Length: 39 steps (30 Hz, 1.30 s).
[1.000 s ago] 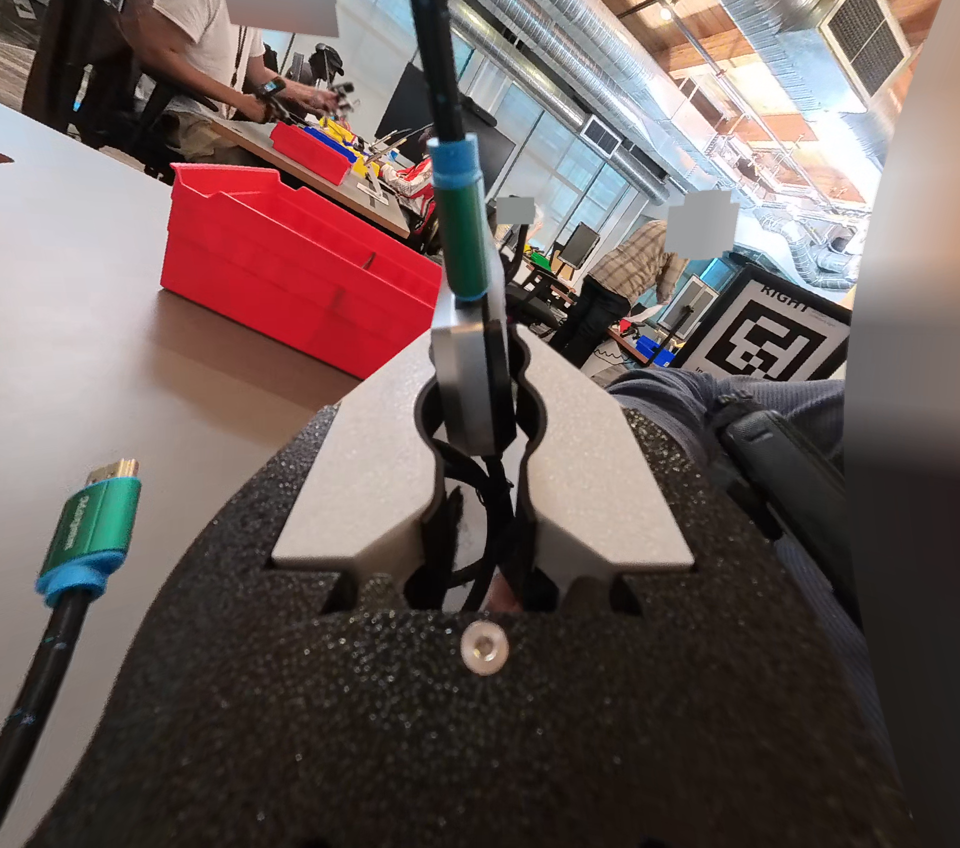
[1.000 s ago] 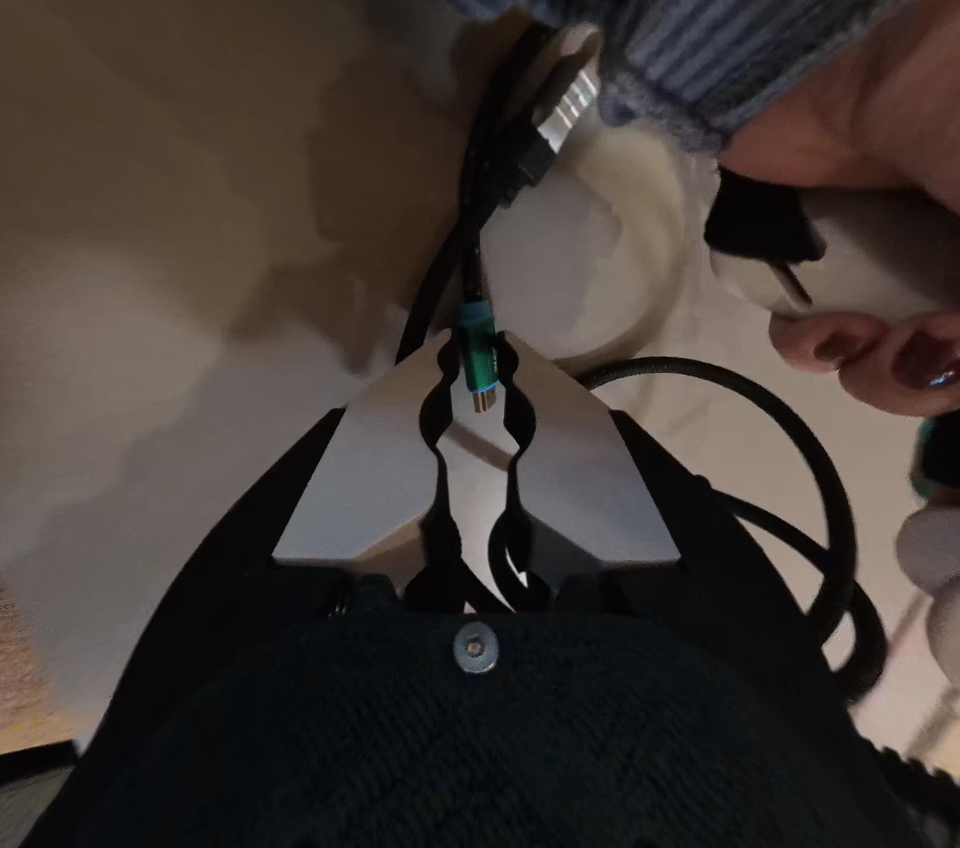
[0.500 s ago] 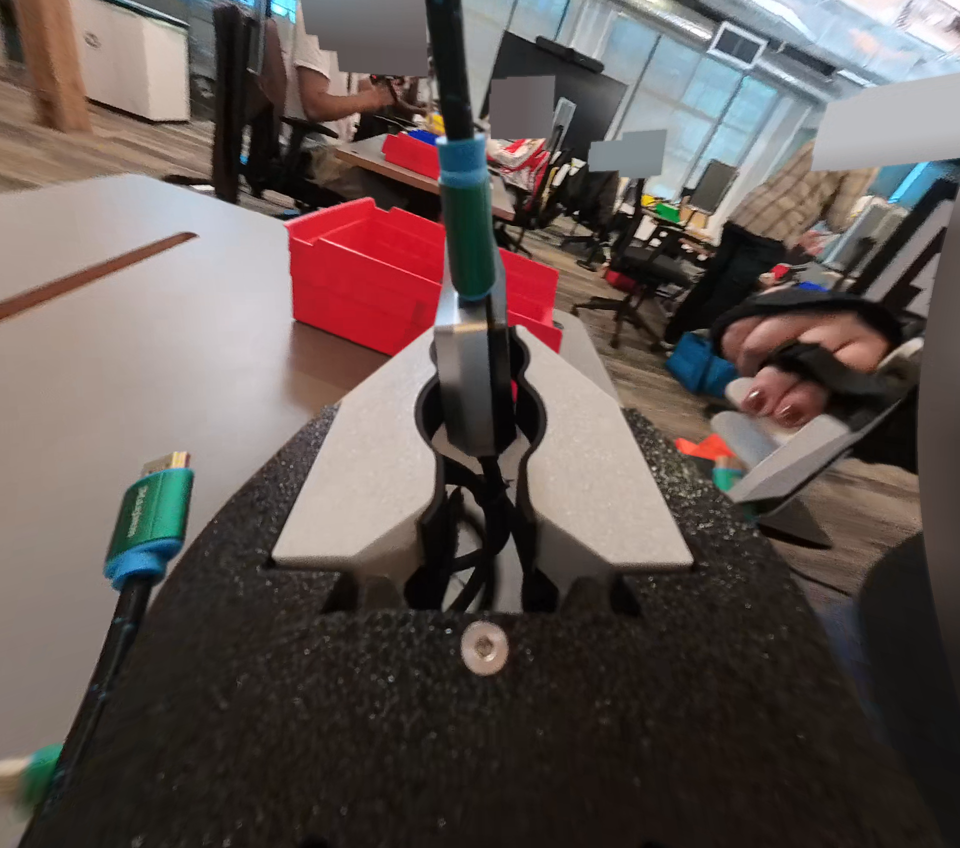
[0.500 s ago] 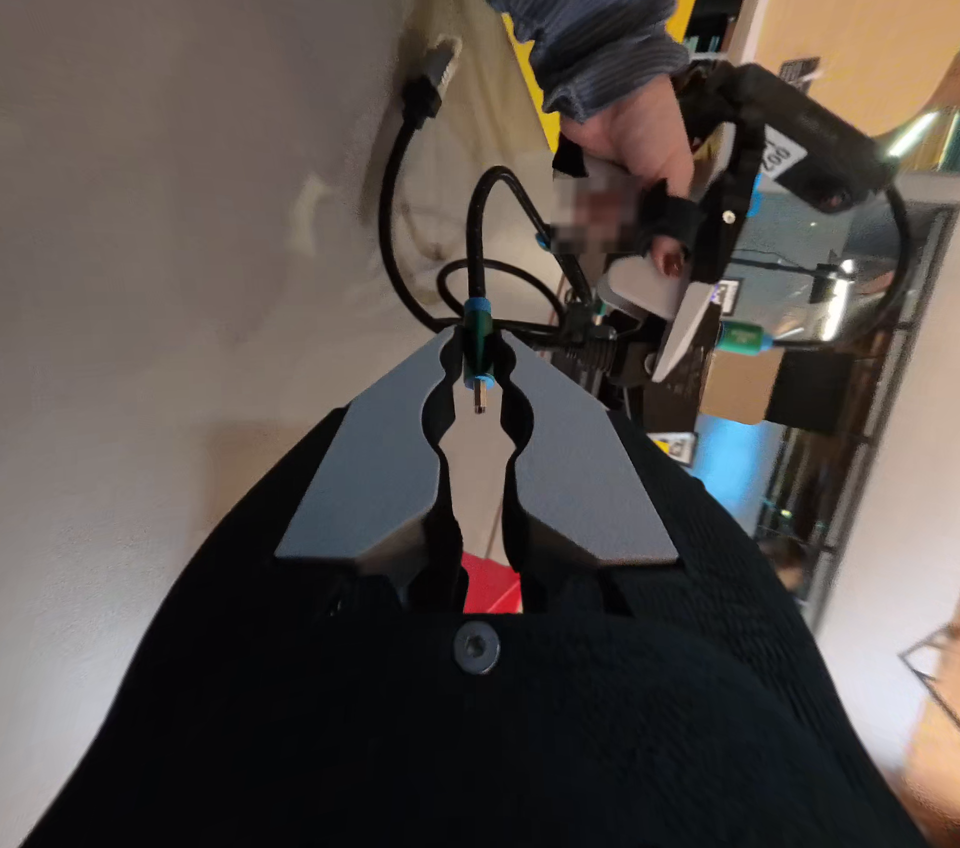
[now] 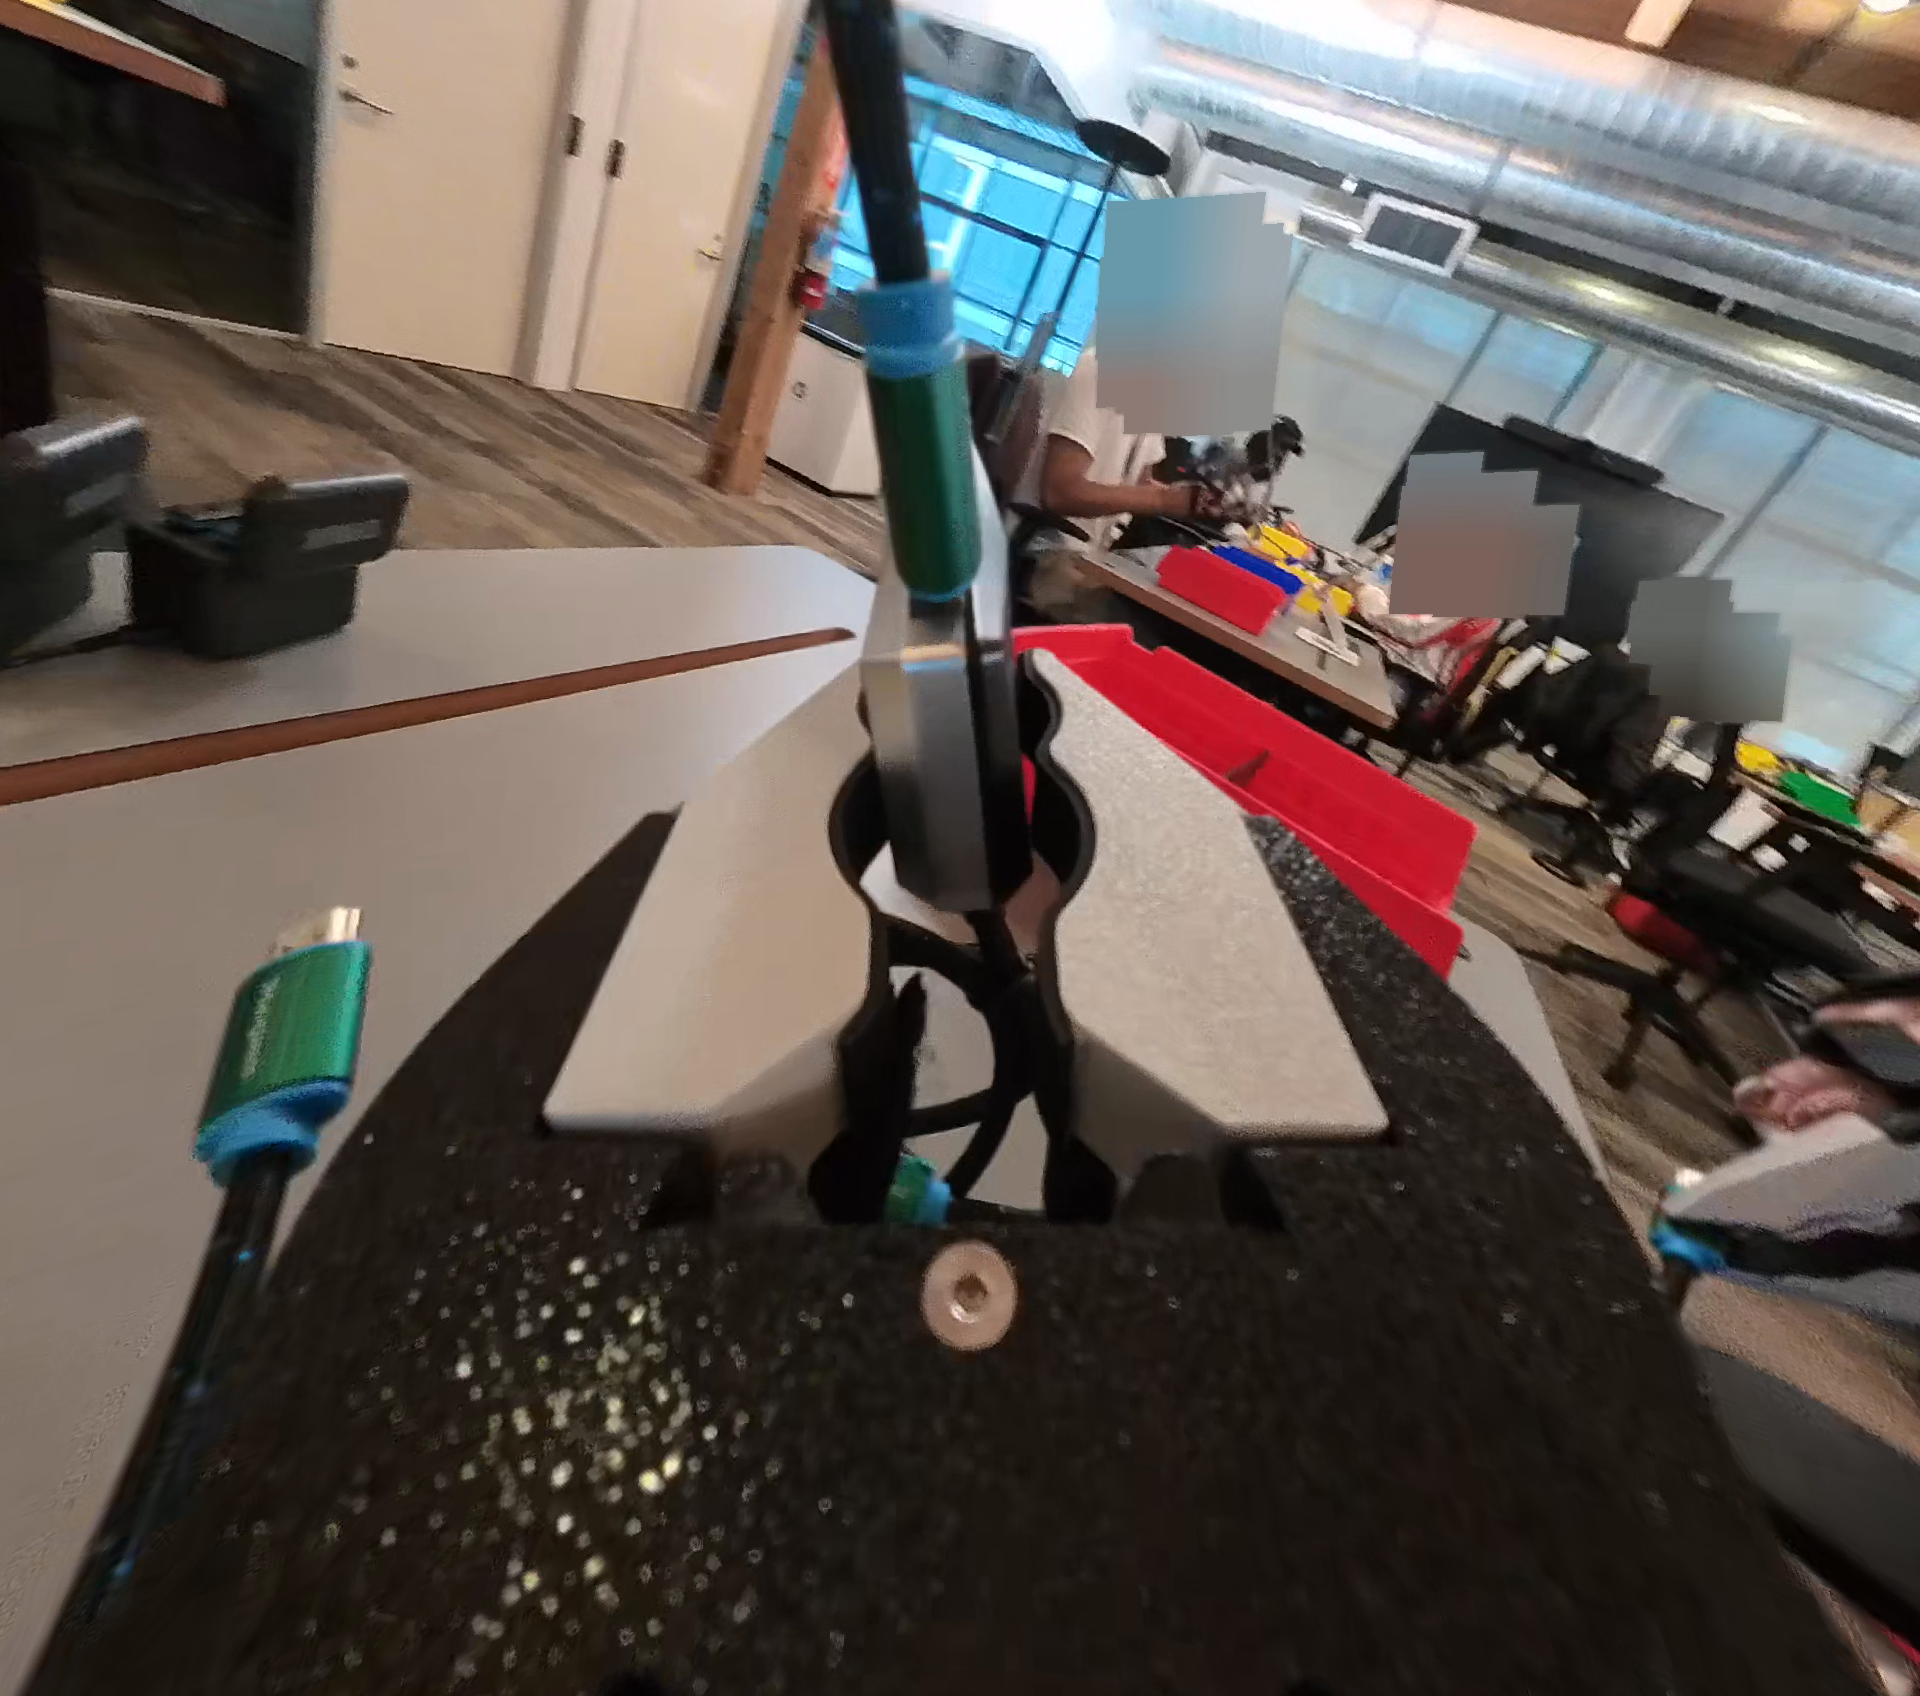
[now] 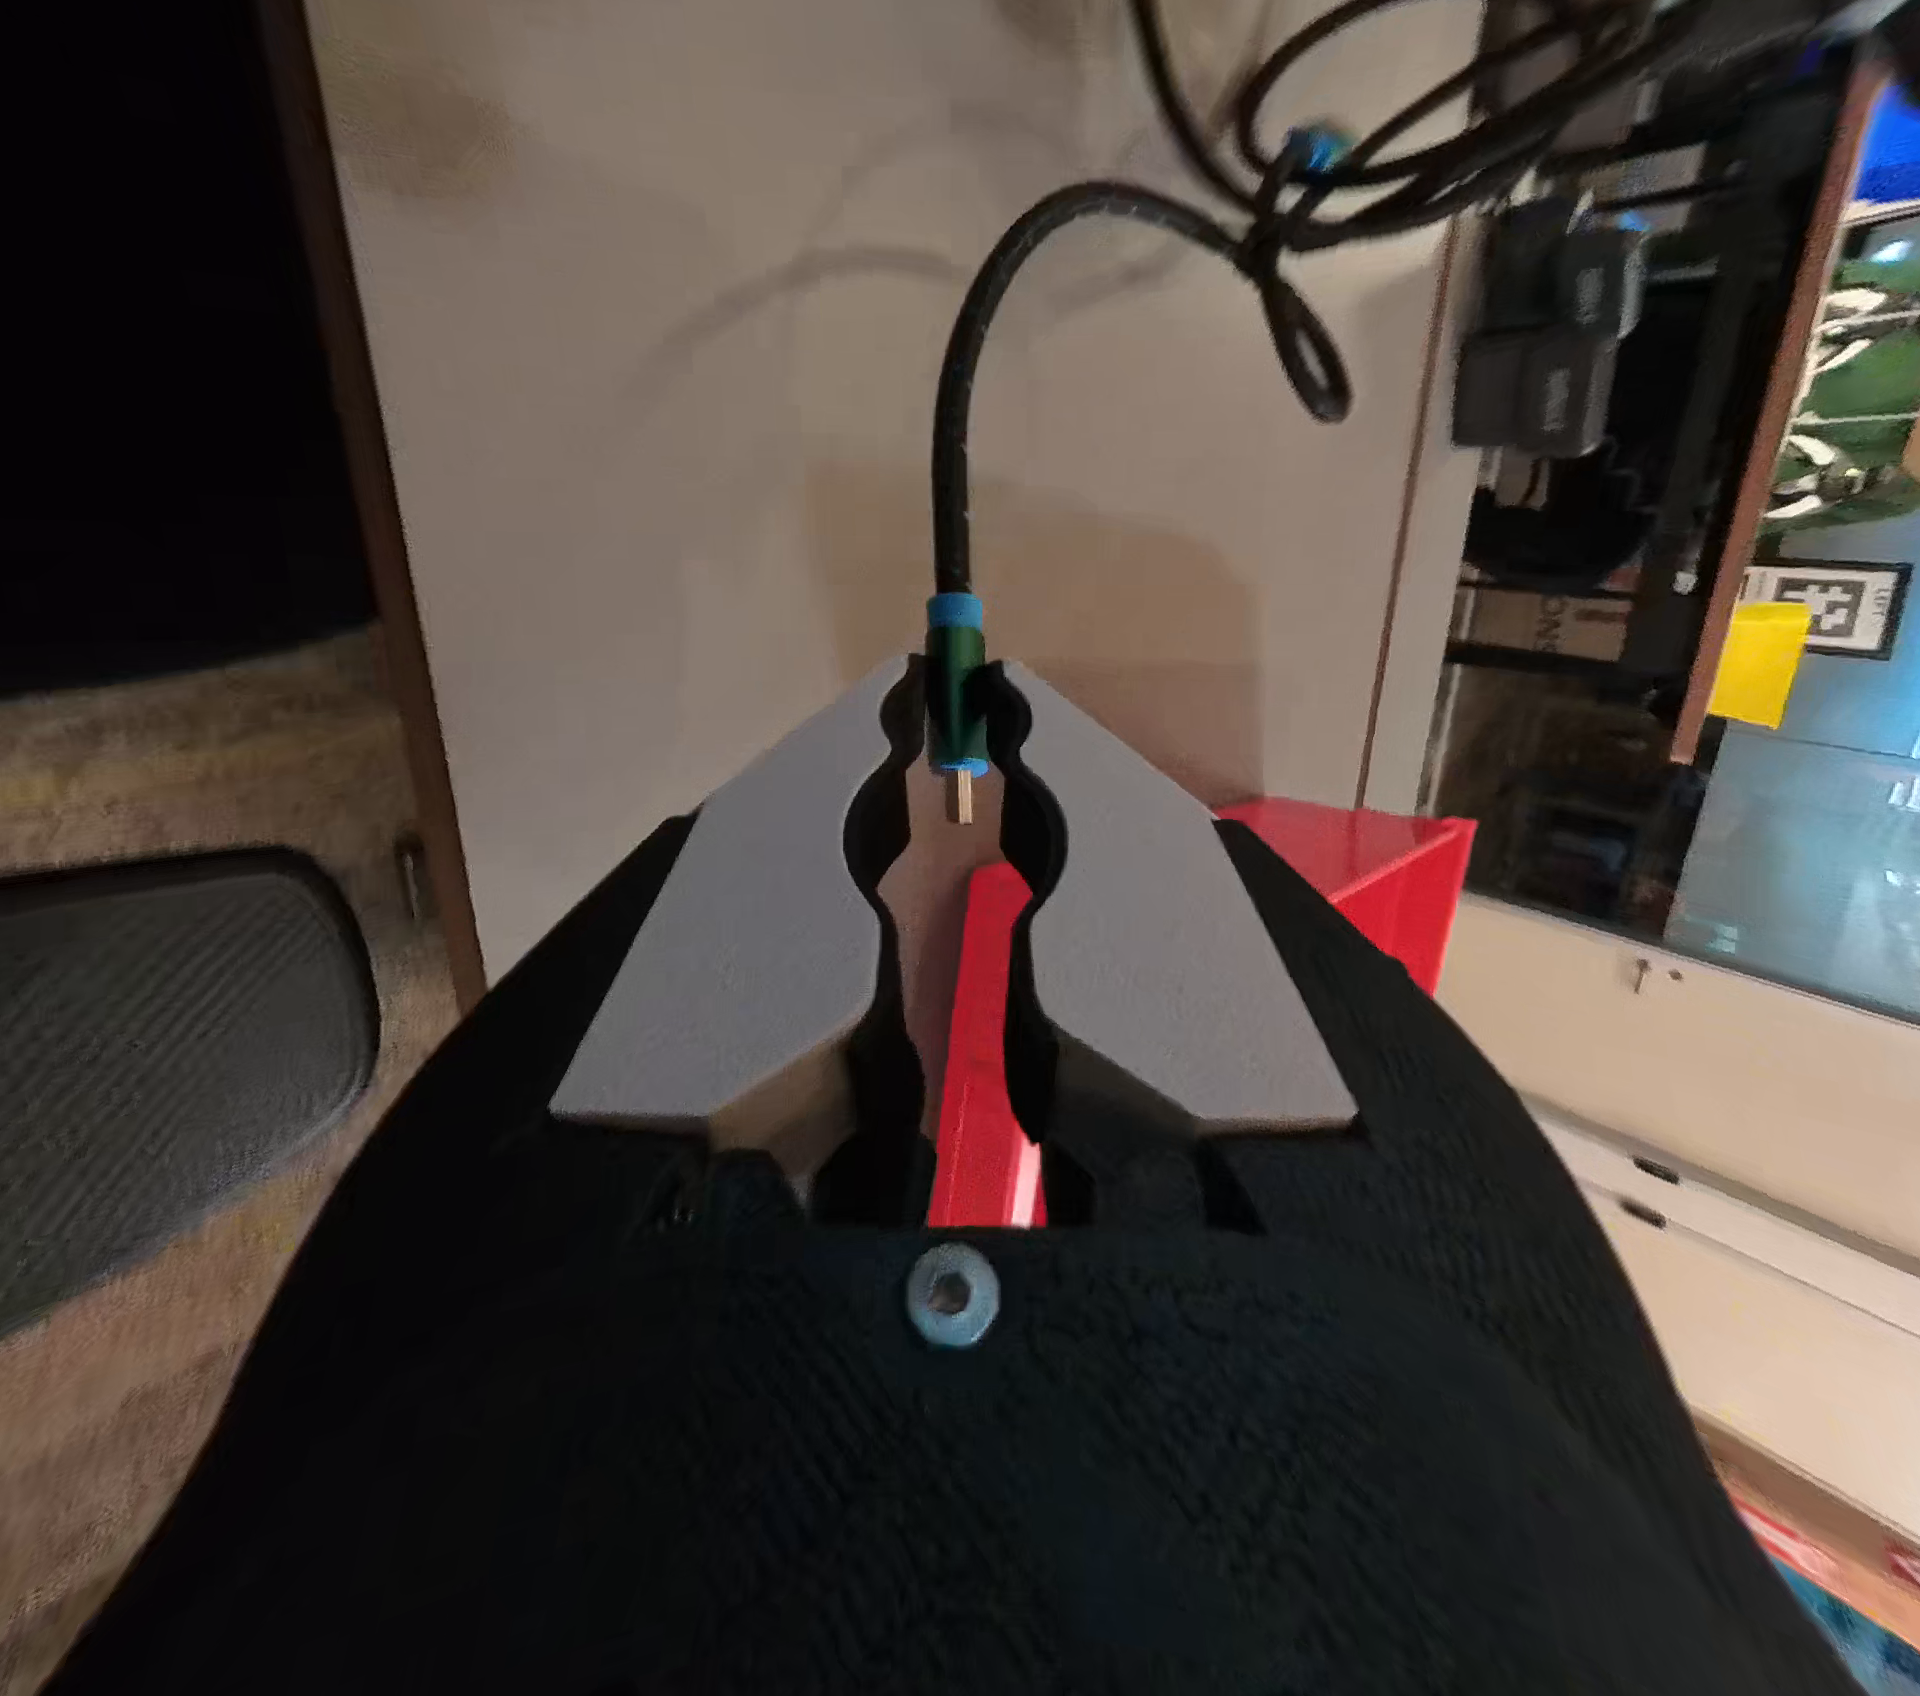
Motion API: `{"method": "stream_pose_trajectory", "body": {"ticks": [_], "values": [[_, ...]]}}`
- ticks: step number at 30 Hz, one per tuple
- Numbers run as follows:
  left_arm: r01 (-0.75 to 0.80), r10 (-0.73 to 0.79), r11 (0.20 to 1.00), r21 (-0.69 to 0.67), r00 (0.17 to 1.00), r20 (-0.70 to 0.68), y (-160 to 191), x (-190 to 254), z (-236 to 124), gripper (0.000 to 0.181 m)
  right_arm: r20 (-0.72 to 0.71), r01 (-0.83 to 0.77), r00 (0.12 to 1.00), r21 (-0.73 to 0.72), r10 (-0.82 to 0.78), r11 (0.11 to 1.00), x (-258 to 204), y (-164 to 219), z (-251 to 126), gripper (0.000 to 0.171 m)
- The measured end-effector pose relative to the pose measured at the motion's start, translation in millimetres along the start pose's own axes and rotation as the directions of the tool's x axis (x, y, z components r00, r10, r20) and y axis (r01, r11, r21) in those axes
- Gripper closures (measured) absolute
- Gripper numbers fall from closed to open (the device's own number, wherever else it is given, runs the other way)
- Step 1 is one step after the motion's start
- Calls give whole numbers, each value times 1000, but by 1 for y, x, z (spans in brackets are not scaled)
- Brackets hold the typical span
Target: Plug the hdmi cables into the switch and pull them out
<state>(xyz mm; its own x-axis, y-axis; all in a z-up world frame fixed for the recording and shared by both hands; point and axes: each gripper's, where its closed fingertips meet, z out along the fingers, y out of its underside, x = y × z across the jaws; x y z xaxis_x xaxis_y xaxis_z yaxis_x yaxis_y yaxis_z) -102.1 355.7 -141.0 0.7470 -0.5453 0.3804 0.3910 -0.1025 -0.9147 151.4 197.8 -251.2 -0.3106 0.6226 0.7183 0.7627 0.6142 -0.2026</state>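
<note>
In the left wrist view my left gripper [image 5: 940, 685] is shut on the grey metal switch [image 5: 930, 784] and holds it upright above the table. A green HDMI plug [image 5: 923, 483] with a blue collar sits in the switch's top end, and its black cable runs up out of frame. A second green HDMI plug [image 5: 286, 1033] lies loose at the lower left. In the right wrist view my right gripper [image 6: 956, 670] is shut on another green HDMI plug [image 6: 954, 706], whose metal tip [image 6: 961, 805] points back at the camera. Its cable [image 6: 951, 441] arcs up and to the right.
A red bin [image 5: 1268, 779] stands on the grey table [image 5: 312, 867] just beyond the switch; it also shows in the right wrist view [image 6: 1361, 867]. Black boxes [image 5: 260, 555] sit at the table's far left. Tangled black cables [image 6: 1403, 119] hang at the upper right. People work at desks behind.
Both views have swung round. My left gripper turned left with the switch, so the red bin now lies to its right. My right gripper carried its plug away from the other hand toward the red bin.
</note>
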Motion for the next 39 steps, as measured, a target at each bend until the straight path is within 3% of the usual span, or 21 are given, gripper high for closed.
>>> {"method": "stream_pose_trajectory", "body": {"ticks": [7, 11, 16, 18, 20, 23, 26, 29, 32, 35, 39], "values": [[-24, -3, 990, 137, 981, 194, -15, -34, -18, 163, 49, 46, 998, -83, -42, 995, -16, 37, 0, 161], [29, -56, 986, 165, 985, 161, -16, -37, -20, 162, 52, 44, 998, -112, -38, 993, -18, 50, 5, 161], [9, -29, 987, 158, 992, 122, -12, -31, -17, 162, 164, -79, 981, -149, 103, 986, -32, 65, 14, 160], [-9, -10, 987, 158, 993, 117, -11, -29, -16, 162, 202, -220, 948, -143, 246, 965, -27, 61, 11, 142], [-27, 10, 988, 150, 994, 113, -9, -28, -14, 162, 195, -396, 890, -114, 411, 911, -4, 51, 9, 133], [-43, 30, 988, 147, 995, 90, -7, -24, -12, 162, 186, -647, 748, -15, 637, 763, 41, 19, 22, 135], [-54, 46, 989, 139, 997, 59, -3, -19, -9, 162, 402, -812, 545, 35, 736, 582, 61, -36, 54, 132], [-66, 64, 990, 128, 998, 26, 2, -14, -6, 162, 496, -840, 465, -15, 733, 543, 71, -66, 101, 125], [-83, 84, 989, 124, 997, 0, 5, -10, -5, 162, 524, -823, 391, -169, 757, 542, 65, -72, 151, 122], [-89, 91, 988, 122, 996, -14, 6, -9, -5, 162, 600, -795, 225, -342, 768, 500, 49, -82, 173, 119], [-78, 82, 989, 122, 996, -23, 5, -10, -6, 162, 605, -792, 174, -383, 777, 475, 55, -86, 183, 127]]}}
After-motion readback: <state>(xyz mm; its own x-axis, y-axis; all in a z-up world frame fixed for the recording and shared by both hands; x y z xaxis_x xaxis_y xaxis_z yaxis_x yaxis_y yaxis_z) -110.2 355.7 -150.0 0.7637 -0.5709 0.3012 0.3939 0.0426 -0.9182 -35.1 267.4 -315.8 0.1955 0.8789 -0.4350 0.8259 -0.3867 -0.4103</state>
